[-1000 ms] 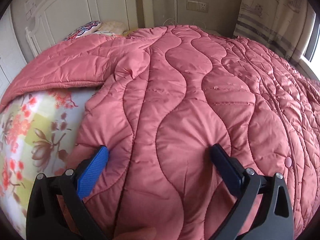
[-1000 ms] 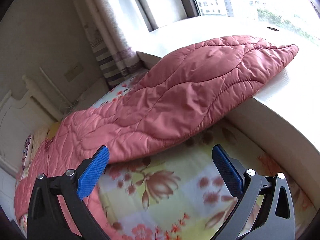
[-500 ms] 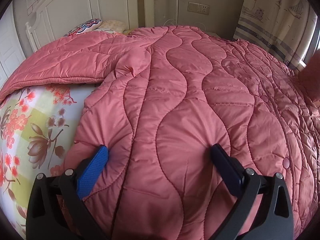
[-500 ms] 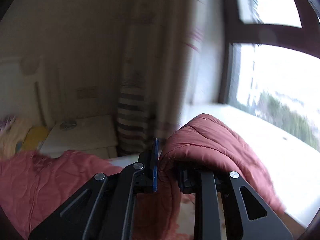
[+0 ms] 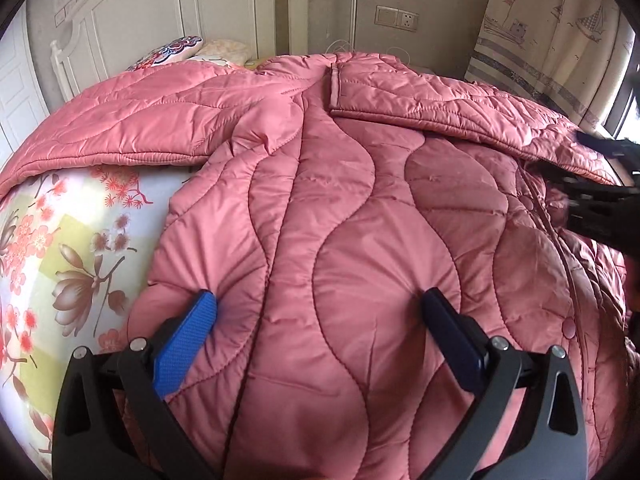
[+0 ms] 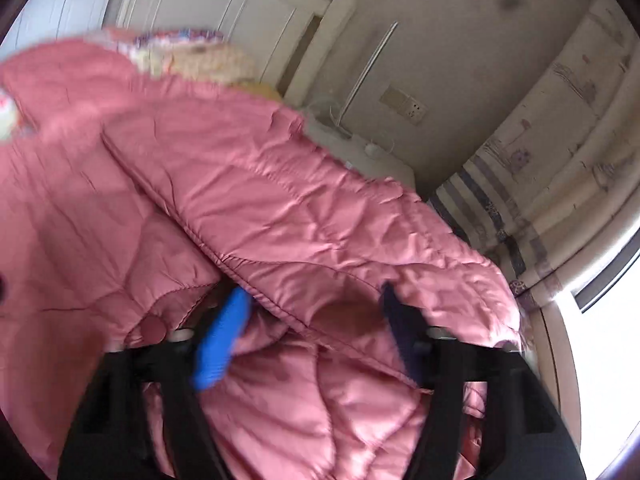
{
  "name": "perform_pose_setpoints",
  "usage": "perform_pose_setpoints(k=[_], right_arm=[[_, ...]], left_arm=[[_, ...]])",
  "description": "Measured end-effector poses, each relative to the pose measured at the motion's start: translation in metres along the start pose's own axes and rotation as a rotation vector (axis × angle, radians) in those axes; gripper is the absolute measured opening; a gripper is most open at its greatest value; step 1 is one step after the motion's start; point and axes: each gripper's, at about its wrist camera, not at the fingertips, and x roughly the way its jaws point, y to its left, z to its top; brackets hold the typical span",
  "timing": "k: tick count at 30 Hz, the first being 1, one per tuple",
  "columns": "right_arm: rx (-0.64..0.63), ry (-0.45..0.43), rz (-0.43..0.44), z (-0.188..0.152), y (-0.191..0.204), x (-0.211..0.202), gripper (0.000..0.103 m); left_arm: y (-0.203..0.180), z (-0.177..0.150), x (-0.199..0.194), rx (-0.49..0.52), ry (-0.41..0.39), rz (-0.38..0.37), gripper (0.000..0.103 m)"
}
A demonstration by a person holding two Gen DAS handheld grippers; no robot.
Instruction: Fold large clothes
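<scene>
A large pink quilted coat (image 5: 360,208) lies spread on the bed. Its right sleeve (image 5: 440,100) is folded across the upper body; the left sleeve (image 5: 132,120) stretches out to the left. My left gripper (image 5: 320,320) is open, its fingers pressed down on the coat's lower body. My right gripper (image 6: 316,320) is open, blurred, just under the edge of the folded sleeve (image 6: 300,216) and not gripping it. It also shows in the left wrist view (image 5: 600,196) at the right edge.
The floral bedsheet (image 5: 60,248) shows at the left. Pillows (image 5: 172,50) lie against the white headboard (image 5: 160,12). A nightstand (image 6: 360,148), striped curtain (image 6: 540,168) and bright window (image 6: 608,340) are to the right.
My right gripper shut on the sleeve lying on the window ledge, carried it over the coat's body, and has opened, leaving it laid across. My left gripper stayed pressed on the coat.
</scene>
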Motion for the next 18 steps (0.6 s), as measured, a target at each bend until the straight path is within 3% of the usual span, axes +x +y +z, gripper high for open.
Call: perform_pose_setpoints(k=[2,5,8,10,12,14,18], right_arm=[[0.072,-0.009,0.031,-0.008,-0.018,-0.015,0.081],[0.207,0.080,0.053,-0.026,-0.040,-0.020,0.082],[0.286,0.161,0.022,-0.056,-0.057,-0.012,0.082],[0.333,0.189,0.021,-0.074,-0.069,-0.001,0.082],[0.405,0.206,0.076,-0.082,-0.081,0.007,0.083],[0.424,0.192,0.085,-0.084,-0.086,0.007,0.083],[0.411,0.196,0.084,-0.085,-0.084,0.007,0.083]], left_arm=[[-0.001,0.001,0.001,0.008,0.007,0.007,0.101],[-0.003,0.006,0.003,0.014,0.051,0.021,0.101],[0.004,0.035,0.011,-0.010,0.179,-0.046,0.101],[0.017,0.066,0.013,-0.168,0.130,-0.173,0.101],[0.016,0.096,0.024,-0.247,0.095,-0.240,0.101],[0.001,0.123,0.035,-0.244,0.046,-0.256,0.100],[-0.048,0.159,0.053,-0.146,-0.043,-0.214,0.097]])
